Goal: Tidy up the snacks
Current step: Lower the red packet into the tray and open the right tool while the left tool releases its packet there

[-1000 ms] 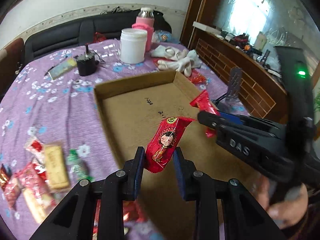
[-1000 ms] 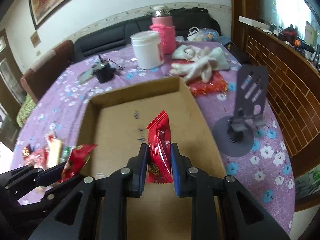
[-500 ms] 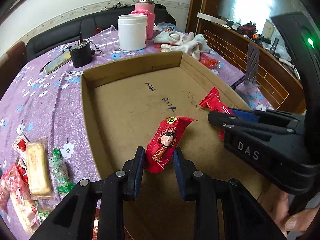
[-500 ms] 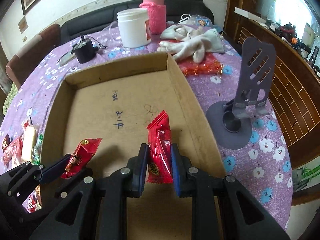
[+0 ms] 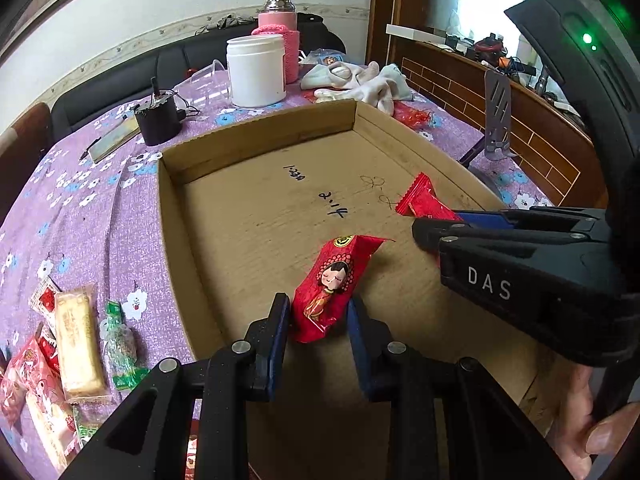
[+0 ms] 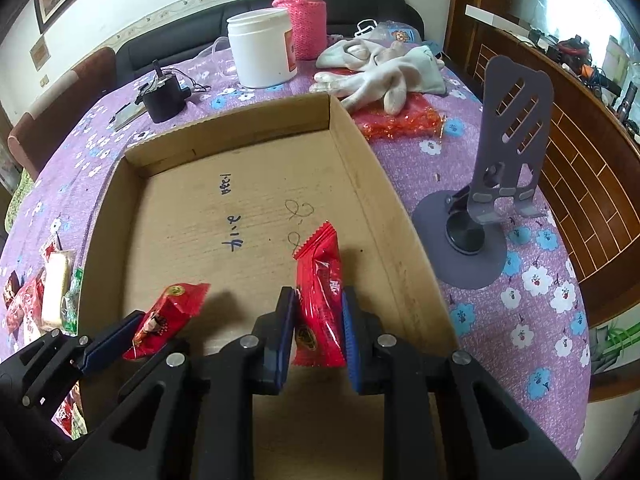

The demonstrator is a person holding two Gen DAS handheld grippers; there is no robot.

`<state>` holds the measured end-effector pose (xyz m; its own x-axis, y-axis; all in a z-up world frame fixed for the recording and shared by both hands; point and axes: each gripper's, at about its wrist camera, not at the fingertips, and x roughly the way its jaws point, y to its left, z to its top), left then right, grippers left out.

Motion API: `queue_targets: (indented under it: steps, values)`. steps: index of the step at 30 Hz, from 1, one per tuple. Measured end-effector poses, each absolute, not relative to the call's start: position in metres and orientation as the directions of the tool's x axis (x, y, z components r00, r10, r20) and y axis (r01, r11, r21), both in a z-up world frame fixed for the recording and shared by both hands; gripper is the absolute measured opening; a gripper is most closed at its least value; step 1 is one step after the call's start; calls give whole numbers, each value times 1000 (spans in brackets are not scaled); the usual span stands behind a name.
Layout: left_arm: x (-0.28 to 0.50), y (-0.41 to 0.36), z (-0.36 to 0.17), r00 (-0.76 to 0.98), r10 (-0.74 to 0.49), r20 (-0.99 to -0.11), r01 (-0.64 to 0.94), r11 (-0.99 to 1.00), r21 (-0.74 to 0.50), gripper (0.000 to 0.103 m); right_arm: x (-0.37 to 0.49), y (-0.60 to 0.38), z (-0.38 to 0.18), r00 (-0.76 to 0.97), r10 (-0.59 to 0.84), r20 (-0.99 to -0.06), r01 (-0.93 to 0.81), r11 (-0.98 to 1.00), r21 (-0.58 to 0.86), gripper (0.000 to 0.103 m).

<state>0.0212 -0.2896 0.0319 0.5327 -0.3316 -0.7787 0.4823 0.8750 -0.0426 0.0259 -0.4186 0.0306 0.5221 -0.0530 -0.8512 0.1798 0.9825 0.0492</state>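
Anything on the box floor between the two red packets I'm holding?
No. Between the doll-print packet and the plain red packet, the cardboard box floor is bare; the right wrist view shows it.

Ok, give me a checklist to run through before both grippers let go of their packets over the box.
1. Left gripper shut on the red doll-print snack packet: ok.
2. Right gripper shut on the plain red snack packet: ok.
3. Both packets above the cardboard box floor, inside its walls: ok.
4. Box floor bare beneath them: ok.
5. Packets touching the floor: cannot tell.
6. Loose snacks left on the tablecloth: not ok.
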Motion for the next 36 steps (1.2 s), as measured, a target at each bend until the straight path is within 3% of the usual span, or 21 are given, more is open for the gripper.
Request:
queue_targets:
  steps: [11,16,36]
  values:
    - [20,-287,33,530,-352,-772,484,873,-66,30,25,-419,31,525,-56,-849,187,981,51,22]
    - [18,-287,34,529,-360,-768,489,870,-71,34,23,-417,35,539,-65,-840,187,981,44,35]
    - [13,-270,49,586,-384,-714,459,883,-99,35,15,-422,50,584,-39,-811,197,976,95,36]
